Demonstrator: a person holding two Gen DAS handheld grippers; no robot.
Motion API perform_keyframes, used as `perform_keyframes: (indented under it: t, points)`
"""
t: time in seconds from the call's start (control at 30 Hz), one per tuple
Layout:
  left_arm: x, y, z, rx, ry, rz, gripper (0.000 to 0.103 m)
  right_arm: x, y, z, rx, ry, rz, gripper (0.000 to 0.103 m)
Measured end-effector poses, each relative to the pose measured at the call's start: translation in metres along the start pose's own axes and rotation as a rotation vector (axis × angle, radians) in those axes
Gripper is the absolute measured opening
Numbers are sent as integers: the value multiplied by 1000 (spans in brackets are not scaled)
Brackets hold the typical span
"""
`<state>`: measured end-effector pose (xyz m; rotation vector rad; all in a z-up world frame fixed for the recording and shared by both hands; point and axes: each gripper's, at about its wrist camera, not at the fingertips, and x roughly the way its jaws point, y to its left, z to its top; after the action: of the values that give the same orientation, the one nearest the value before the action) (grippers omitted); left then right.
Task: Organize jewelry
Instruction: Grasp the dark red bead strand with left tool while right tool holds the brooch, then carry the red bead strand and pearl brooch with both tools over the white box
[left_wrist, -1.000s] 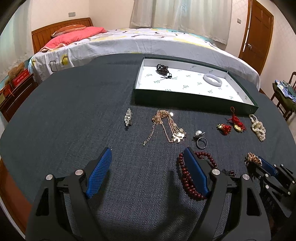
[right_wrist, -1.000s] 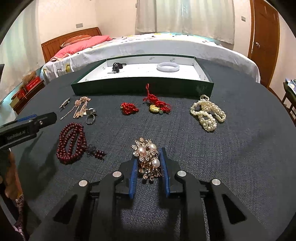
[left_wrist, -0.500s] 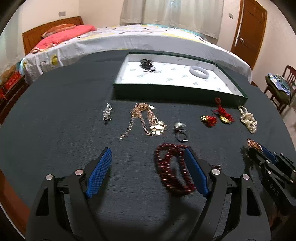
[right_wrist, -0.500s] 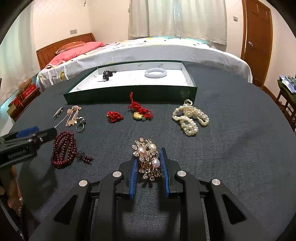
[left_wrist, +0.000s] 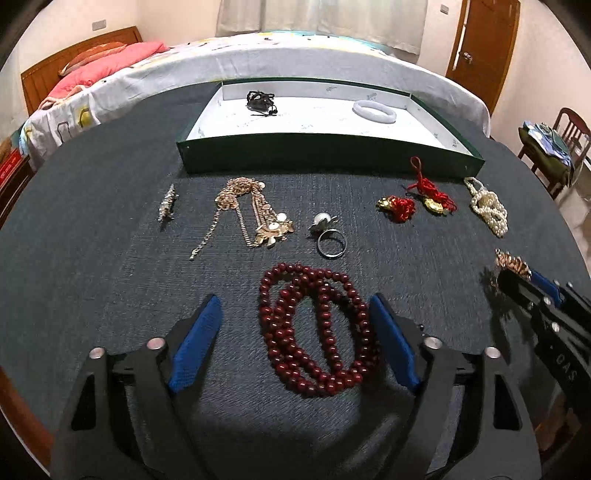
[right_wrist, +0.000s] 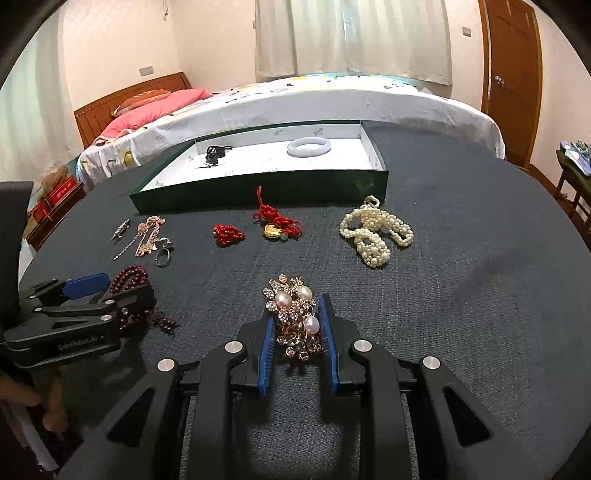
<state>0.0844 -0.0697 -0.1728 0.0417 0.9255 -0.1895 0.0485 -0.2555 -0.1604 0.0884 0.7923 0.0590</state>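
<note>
A dark red bead necklace (left_wrist: 275, 332) lies coiled on the dark cloth between the jaws of my left gripper (left_wrist: 295, 306). Those jaws are closing; the right pad is close beside the beads and the left pad stands well apart from them. My right gripper (right_wrist: 295, 306) is shut on a gold brooch with pearls (right_wrist: 291, 314), held just over the cloth. The left wrist view shows that right gripper (left_wrist: 517, 275) at the right edge. The green box (left_wrist: 325, 155) at the back holds a white bangle (left_wrist: 373, 110) and a black piece (left_wrist: 260, 101).
Ahead of the box lie a silver pin (left_wrist: 166, 205), a gold chain necklace (left_wrist: 255, 210), a pearl piece (left_wrist: 322, 221), a ring (left_wrist: 331, 245), two red tassel charms (left_wrist: 399, 206), and a pearl bracelet (left_wrist: 487, 206). A bed stands behind the table, and a chair to the right.
My left gripper has shifted right and lower, so the red beads now lie between its jaws instead of under the right finger. The right gripper keeps its hold on the brooch.
</note>
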Motion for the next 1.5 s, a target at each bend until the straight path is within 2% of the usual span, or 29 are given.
perform_keyframes:
  t: [0.03,0.1,0.23,0.3,0.4,0.67,1.07,1.27,1.5]
  points:
    - [-1,1,-1,10,-2,1,70,0,1,0,-2,0,-1,23]
    - [-3,5,-1,19,-3,8,54,0,1,0,-1,0,-2,23]
    - [-6,11,-2,27,-2,-14,36,1,4,-2,-6,4,-3,23]
    - [-7,11,-3,38,-4,-13,21,1,5,-2,-10,4,-3,23]
    - [-8,12,-4,42,-6,-24,15,0,6,-3,-14,3,-2,23]
    - [-14,13,-1,32,-15,-46,12,-2,6,-1,-6,-6,-1,23]
    - [-41,8,19,37,-104,-73,12,-17,5,18,0,-58,6,23]
    - [-49,4,40,38,-146,-99,12,-20,7,38,0,-89,21,24]
    - [-45,0,80,40,-210,-114,12,-14,9,76,-11,-136,26,23]
